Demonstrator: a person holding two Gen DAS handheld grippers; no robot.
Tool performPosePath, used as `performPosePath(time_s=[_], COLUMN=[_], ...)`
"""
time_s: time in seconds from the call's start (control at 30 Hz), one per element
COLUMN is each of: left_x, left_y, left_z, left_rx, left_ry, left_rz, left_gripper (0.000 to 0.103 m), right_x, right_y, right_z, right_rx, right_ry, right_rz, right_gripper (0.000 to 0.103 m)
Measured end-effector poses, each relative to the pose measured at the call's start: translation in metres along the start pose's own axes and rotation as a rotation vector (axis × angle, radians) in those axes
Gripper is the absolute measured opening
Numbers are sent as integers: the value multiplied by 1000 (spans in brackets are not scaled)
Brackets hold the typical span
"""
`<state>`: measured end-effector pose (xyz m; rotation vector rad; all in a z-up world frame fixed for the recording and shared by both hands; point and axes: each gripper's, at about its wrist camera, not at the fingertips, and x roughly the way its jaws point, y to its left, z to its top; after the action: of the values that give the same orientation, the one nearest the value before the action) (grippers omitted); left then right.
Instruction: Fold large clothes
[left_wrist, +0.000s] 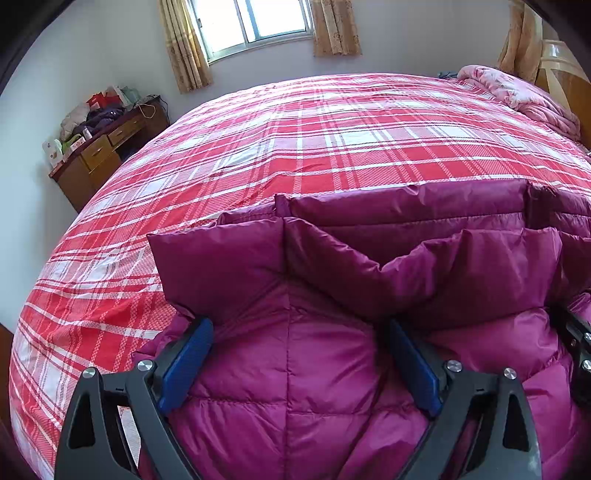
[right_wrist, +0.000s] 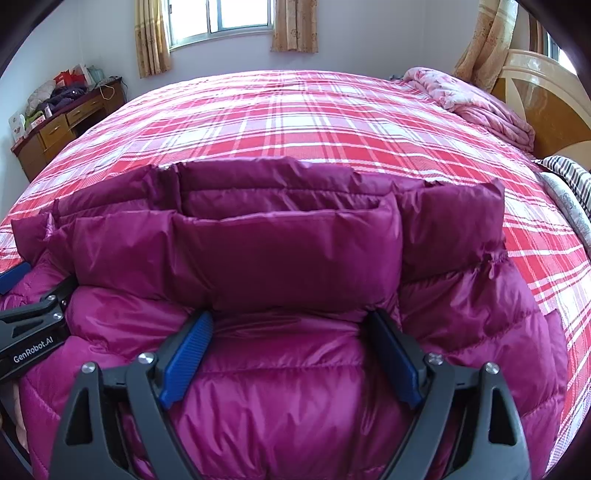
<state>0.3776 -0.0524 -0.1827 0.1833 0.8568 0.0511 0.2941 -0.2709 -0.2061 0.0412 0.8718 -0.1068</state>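
Left gripper (left_wrist: 299, 363): spread wide, blue pads either side of a quilted panel, nothing pinched between them. Right gripper (right_wrist: 291, 354): likewise splayed and released, pads resting against the fabric without clamping. Also visible at the left edge of the right wrist view, the left gripper's black body lying on the garment.

Magenta down jacket (left_wrist: 314, 369), (right_wrist: 288, 387): lying on the bed (left_wrist: 314, 129), filling the lower half of both frames, near edge running out of view below. Sleeve and side panels judged already turned in over the body, forming a compact block with a raised layered ridge across the middle of each frame. Stage judged mid to late: side folds apparently done, final lengthwise fold and flattening apparently still outstanding. Extent of the lower part not determinable, being out of view. Puffy filling likely to spring back unless pressed down.

Surface: bed covered by a red-and-white plaid sheet, mostly smooth, bare across the upper half of the frame. Pink floral quilt (right_wrist: 476, 107) bundled at upper right, beside a wooden headboard (right_wrist: 546, 99). Striped fabric (right_wrist: 569, 177) at the right edge.

Room: window (left_wrist: 255, 22) with tan curtains (left_wrist: 184, 48) at top centre; wooden worktop with drawers (left_wrist: 99, 151) at upper left, piled with clothes and bags; pale walls.
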Motion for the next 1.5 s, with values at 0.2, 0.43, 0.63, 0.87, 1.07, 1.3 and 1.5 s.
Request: performPosePath(time_s=[0.2,0.43,0.63,0.87,1.07,1.3,1.5], left_x=[0,-2,-70,-61,-37,-28,-28], left_y=[0,3,9,-49,-46,-47,-56], left_z=[0,2,-4,-18,-19,-19,-19], left_rx=[0,-5,-66,125,101,92,98], left_ry=[0,18,-116,-110,-57,-34,-33], left_rz=[1,-8,-45,-29,-69,-71,-64], left_gripper=[95,95,95,95,99,102,102], right_x=[0,-5,-62,-49,-20,-11,-6], right_y=[2,0,-4,-64,-72,-72,-69], right_z=[0,1,-11,-14,-20,-18,-17], right_rx=[-2,0,-26,95,114,107,95], right_ry=[3,1,-142,-131,-64,-33,-14], right_rz=[-6,4,36,-53,-45,-56,-77], right_gripper=[90,90,90,87,88,89,90])
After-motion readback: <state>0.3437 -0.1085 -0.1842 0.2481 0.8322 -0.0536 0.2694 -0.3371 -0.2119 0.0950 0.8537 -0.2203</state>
